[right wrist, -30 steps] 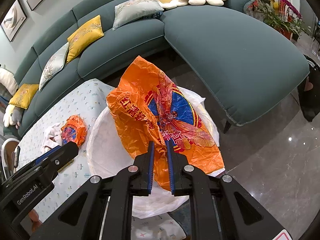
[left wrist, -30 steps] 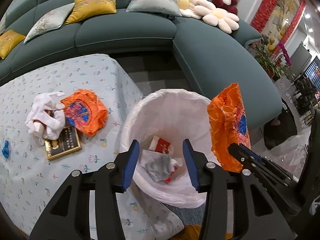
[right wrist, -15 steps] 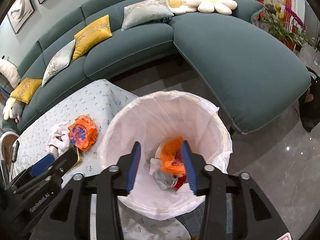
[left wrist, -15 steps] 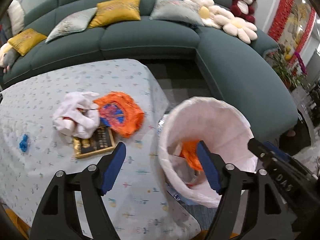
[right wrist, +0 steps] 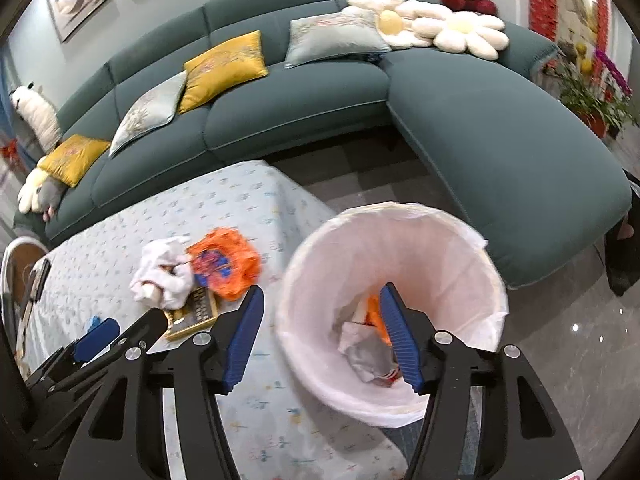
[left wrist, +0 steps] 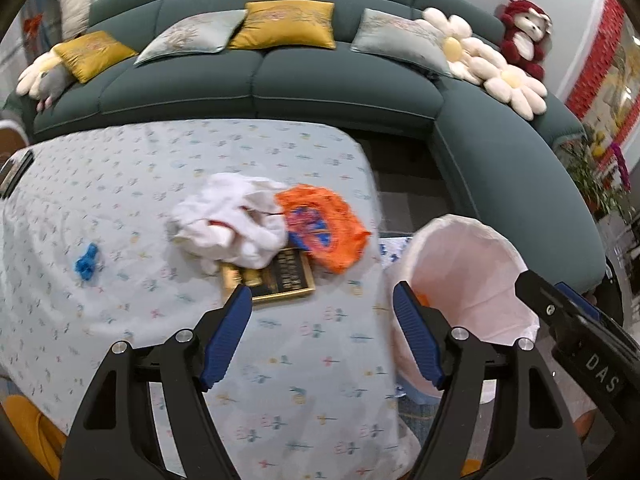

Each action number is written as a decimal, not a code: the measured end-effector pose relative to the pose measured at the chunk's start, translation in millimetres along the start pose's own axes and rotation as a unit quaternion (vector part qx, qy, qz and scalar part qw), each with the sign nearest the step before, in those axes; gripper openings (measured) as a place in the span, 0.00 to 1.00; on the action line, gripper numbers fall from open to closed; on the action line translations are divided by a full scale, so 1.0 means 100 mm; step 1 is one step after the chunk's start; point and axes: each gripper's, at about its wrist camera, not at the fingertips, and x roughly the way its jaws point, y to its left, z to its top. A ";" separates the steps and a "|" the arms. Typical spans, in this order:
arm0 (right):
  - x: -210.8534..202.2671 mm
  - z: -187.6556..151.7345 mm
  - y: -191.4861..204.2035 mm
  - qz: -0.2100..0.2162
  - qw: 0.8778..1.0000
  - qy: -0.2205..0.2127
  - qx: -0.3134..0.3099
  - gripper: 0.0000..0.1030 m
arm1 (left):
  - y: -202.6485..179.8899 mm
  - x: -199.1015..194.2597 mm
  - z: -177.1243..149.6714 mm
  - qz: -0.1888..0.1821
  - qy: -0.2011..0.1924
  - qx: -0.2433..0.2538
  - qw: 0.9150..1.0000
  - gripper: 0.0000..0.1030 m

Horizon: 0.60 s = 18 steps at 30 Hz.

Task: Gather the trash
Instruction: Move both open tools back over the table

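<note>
A white-lined trash bin (right wrist: 472, 240) (left wrist: 480, 240) stands beside the table's right edge; an orange bag (right wrist: 374, 314) and grey crumpled scraps (right wrist: 366, 354) lie inside it. On the flowered tablecloth (left wrist: 120, 312) lie a crumpled white bag (left wrist: 228, 224) (right wrist: 162, 274), an orange wrapper (left wrist: 324, 232) (right wrist: 224, 264), a gold-framed dark box (left wrist: 280, 276) (right wrist: 192, 316) and a small blue scrap (left wrist: 86, 262). My left gripper (left wrist: 322, 300) is open over the cloth, just short of the box. My right gripper (right wrist: 320, 308) hovers over the bin's left rim, jaws opening, nothing between them.
A teal corner sofa (left wrist: 320, 80) with yellow and grey cushions, flower pillows (left wrist: 492, 68) and a red plush bear (left wrist: 524, 28) wraps behind the table and bin. Potted plants (right wrist: 592, 96) stand at the far right. Grey tiled floor (right wrist: 580, 340) lies right of the bin.
My right gripper opened and let go of the orange bag, which fell into the bin. Both grippers swung left from the bin toward the table; the left jaws widened.
</note>
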 end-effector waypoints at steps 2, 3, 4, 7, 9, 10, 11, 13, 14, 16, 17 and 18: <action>0.01 -0.04 0.18 0.006 1.000 0.005 -0.014 0.57 | 0.17 -0.02 -0.02 0.009 0.000 -0.010 1.000 0.67; 0.02 -0.06 0.26 0.008 1.000 0.007 -0.020 0.57 | 0.23 -0.02 -0.02 0.012 0.001 -0.012 1.000 0.67; 0.02 -0.08 0.32 0.009 1.000 0.009 -0.024 0.57 | 0.33 -0.02 -0.03 0.019 0.002 -0.018 1.000 0.67; 0.06 -0.15 0.53 0.016 0.999 0.016 -0.038 0.57 | 0.56 -0.02 -0.07 0.028 0.006 -0.034 0.999 0.67; 0.09 -0.19 0.68 0.020 0.998 0.023 -0.049 0.57 | 0.74 -0.01 -0.10 0.038 0.008 -0.043 0.998 0.67; 0.11 -0.22 0.76 0.023 0.998 0.026 -0.055 0.57 | 0.82 -0.01 -0.11 0.044 0.009 -0.046 0.998 0.67; 0.13 -0.24 0.83 0.024 0.998 0.029 -0.059 0.57 | 0.93 0.01 -0.12 0.051 0.011 -0.051 0.997 0.67; 0.18 -0.29 0.98 0.030 0.997 0.038 -0.067 0.57 | 1.06 0.03 -0.15 0.059 0.015 -0.059 0.996 0.67; 0.20 -0.30 1.03 0.032 0.996 0.040 -0.069 0.57 | 1.16 0.04 -0.16 0.065 0.018 -0.065 0.996 0.67; 0.25 -0.33 1.16 0.036 0.995 0.047 -0.076 0.57 | 1.30 0.07 -0.17 0.073 0.022 -0.074 0.994 0.67; 0.28 -0.35 1.22 0.038 0.995 0.050 -0.081 0.57 | 1.40 0.08 -0.18 0.078 0.024 -0.079 0.993 0.67; 0.30 -0.35 1.27 0.039 0.994 0.053 -0.083 0.57 | 1.47 0.10 -0.19 0.084 0.027 -0.083 0.993 0.67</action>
